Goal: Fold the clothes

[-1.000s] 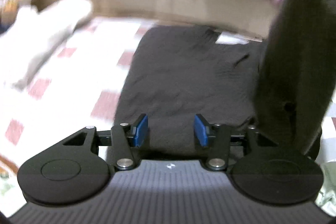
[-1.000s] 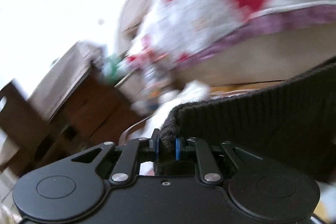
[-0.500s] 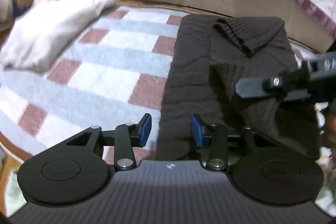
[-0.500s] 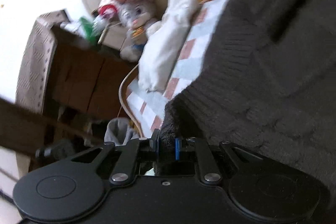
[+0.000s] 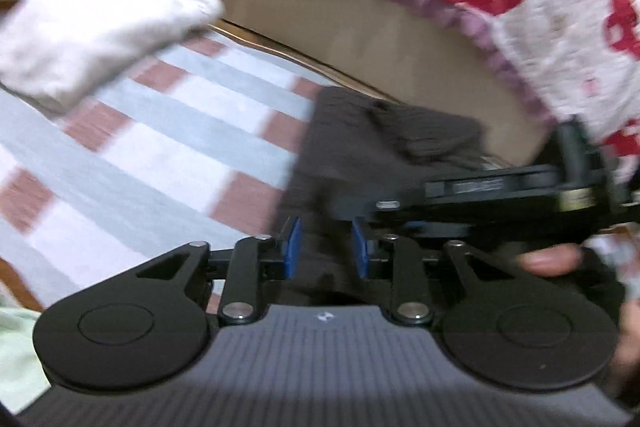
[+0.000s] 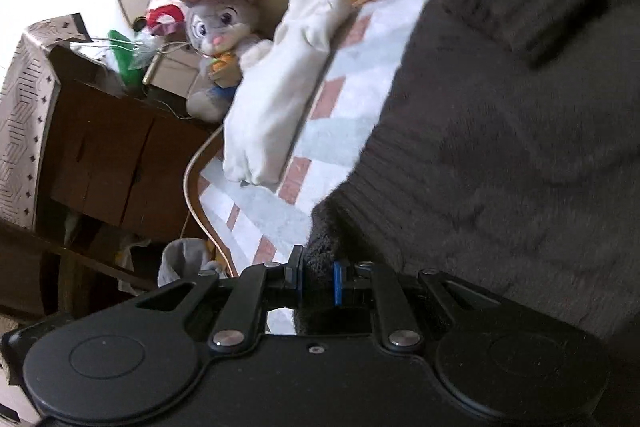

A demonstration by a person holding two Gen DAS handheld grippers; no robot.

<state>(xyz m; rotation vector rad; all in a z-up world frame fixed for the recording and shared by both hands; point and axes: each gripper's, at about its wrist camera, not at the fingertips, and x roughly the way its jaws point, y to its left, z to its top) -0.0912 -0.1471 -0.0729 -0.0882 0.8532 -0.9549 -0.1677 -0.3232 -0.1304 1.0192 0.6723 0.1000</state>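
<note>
right gripper (image 6: 318, 277) has swung down with the sweater's ribbed hem, dropping it from mid-air onto the checked blanket (image 5: 160, 155).

it's clenched on a bunched corner of the dark sweater (image 6: 500, 131), which spreads from 12 to 3 o'clock in its view. left gripper (image 5: 325, 247) has just been closing, jaws apart over the sweater's near edge, pads not pressing. folded white garment (image 6: 276, 95) lies at 10 o'clock, beside a plush bunny (image 6: 220, 31).
</note>
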